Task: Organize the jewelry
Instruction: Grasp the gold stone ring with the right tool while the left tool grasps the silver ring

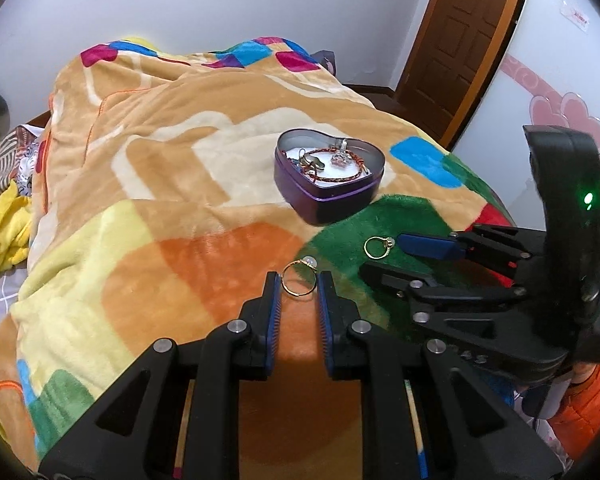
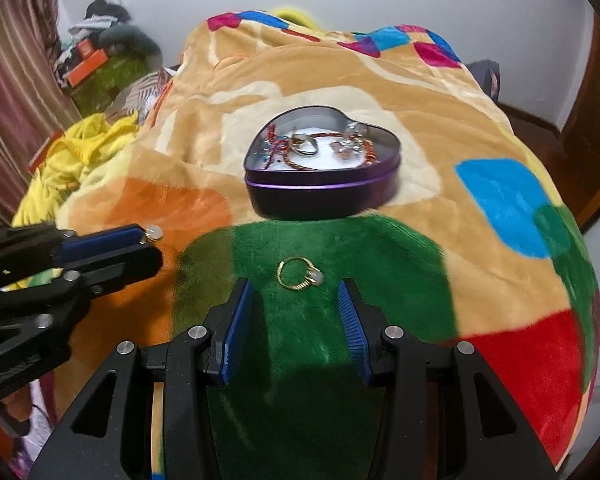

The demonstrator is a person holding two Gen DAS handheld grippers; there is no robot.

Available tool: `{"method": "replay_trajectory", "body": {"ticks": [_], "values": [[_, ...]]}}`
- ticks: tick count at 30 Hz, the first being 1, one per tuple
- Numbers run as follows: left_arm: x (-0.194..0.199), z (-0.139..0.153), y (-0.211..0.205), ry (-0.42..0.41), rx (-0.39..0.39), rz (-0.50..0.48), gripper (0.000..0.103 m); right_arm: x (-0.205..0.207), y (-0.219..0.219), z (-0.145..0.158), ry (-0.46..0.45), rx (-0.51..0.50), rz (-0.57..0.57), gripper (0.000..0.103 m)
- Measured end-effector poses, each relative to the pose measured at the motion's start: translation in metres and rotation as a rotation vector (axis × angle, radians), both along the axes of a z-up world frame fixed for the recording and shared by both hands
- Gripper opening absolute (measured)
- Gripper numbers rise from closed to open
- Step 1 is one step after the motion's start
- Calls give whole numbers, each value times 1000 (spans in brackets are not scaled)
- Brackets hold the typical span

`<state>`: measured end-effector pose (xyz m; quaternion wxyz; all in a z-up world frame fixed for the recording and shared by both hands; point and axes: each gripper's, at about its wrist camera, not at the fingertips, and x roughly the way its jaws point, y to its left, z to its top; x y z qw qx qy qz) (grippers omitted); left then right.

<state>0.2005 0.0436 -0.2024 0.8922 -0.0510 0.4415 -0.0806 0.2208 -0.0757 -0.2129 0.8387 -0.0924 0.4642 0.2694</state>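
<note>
Heart-shaped tin [image 2: 322, 196], lid off, on the blanket [image 2: 440, 152], point toward the cameras, holding bracelets. Left gripper [image 1: 299, 284] clamped on a gold ring [image 1: 299, 279], stone [image 1: 310, 262] pointing away. Right gripper [image 2: 296, 306] jaws apart, second ring [image 2: 299, 275] flat on the green patch just ahead, stone [image 2: 318, 278] rightward.

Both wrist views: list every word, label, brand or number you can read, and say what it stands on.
No text can be read in either view.
White wall sticker beside the door: red marks, too small and blurred to read.
Orange box in the far corner: no legible print.
Purple heart-shaped tin: no lettering visible on its wall.
</note>
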Motion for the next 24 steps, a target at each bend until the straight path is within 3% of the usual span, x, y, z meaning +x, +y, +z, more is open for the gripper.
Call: {"method": "replay_trajectory", "body": {"ticks": [1, 4, 7, 9, 24], "values": [[0, 0, 0, -2, 2, 0, 17, -1, 2, -1, -21, -16, -3, 39], [-1, 1, -1, -9, 3, 1, 17, -2, 5, -2, -41, -40, 4, 24], [-1, 3, -1, -15, -3, 0, 17, -2, 3, 1, -43, -32, 6, 22], [-1, 4, -2, -18, -2, 1, 17, -2, 1, 4, -45, -25, 9, 9], [8, 24, -5, -63, -7, -1, 17, -6, -8, 29, -93, 33, -11, 9]]}}
